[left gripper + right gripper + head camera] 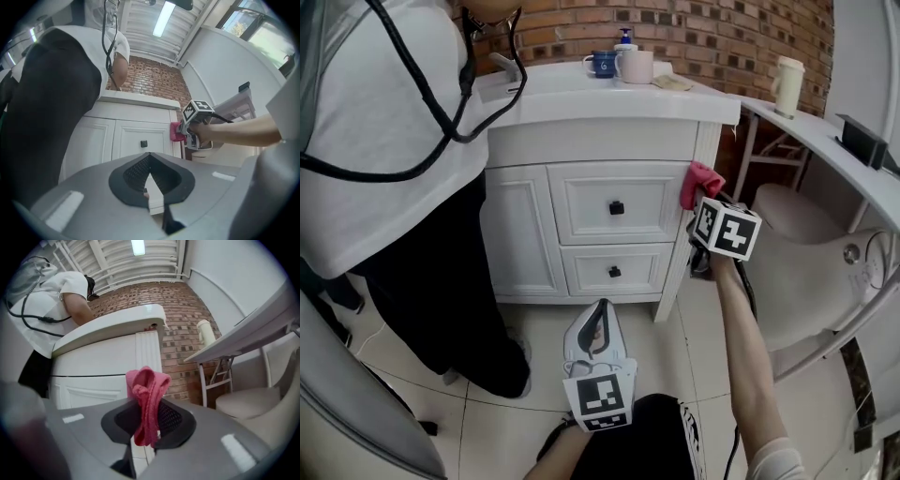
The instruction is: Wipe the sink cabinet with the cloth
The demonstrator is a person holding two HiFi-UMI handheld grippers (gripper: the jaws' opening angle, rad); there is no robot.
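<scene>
Right tongs (148, 422) tight on cloth (146, 380)

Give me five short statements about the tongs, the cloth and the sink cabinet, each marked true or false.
1. The right tongs grip the cloth. True.
2. The cloth is blue. False: it is pink.
3. The left tongs hold a sponge. False: they hold nothing.
4. Both drawers on the sink cabinet are closed. True.
5. The cloth is at the cabinet's left edge. False: it is at the right front corner.
</scene>
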